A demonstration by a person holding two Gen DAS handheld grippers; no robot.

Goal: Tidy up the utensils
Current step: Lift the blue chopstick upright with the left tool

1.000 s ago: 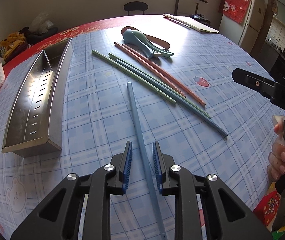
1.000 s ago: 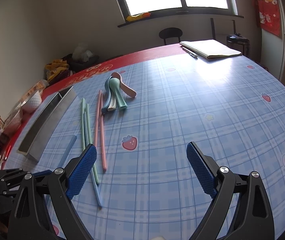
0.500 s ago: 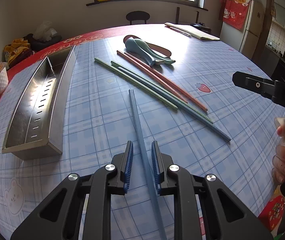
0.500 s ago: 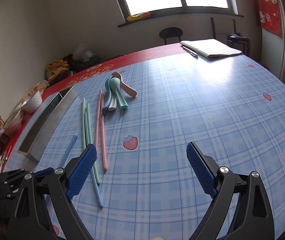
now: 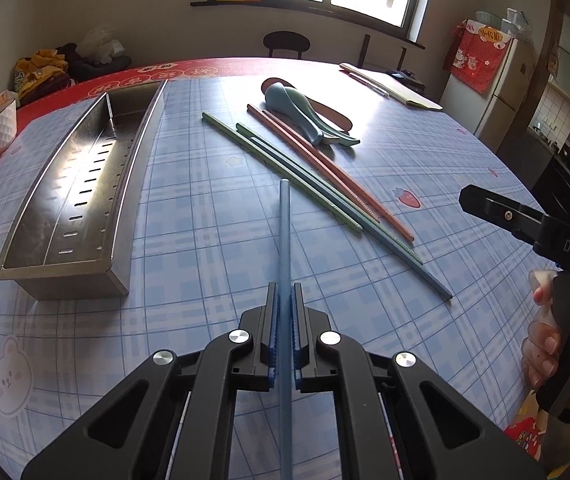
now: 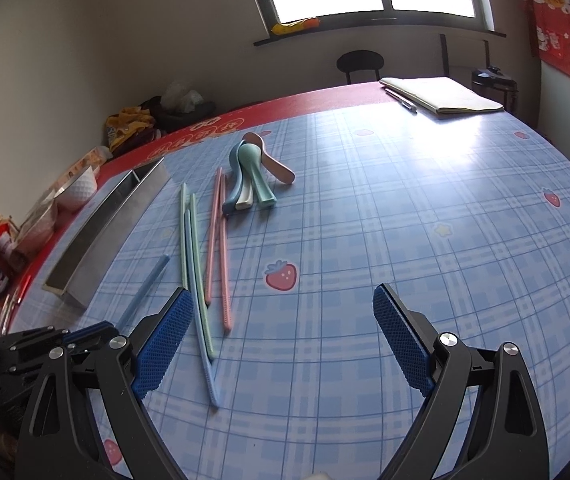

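So the left hand-held gripper (image 5: 283, 312) has just finished closing and its blue pads are clamped on a single blue chopstick (image 5: 283, 232), which sticks straight out ahead of the jaws and also runs back under the camera. From the right wrist view that chopstick (image 6: 147, 286) looks angled up off the surface (image 6: 405, 220), though it's hard to be sure.

The right hand-held gripper (image 6: 283, 344) is wide open with nothing between its pads, hanging over the blue checked cloth. You can see a hand (image 5: 553, 344) around its handle from the left view.

The other chopsticks (image 5: 325, 184) are lying loose in a rough bunch: two green, one blue, two pink. Just beyond them is a little pile of spoons (image 5: 305, 114), blue, white and teal, with a brownish one underneath. The metal tray (image 5: 81, 200) sits off to the left of all that, slotted bottom, nothing in it that I can see. A folded cloth (image 6: 445, 96) lies at the far edge.
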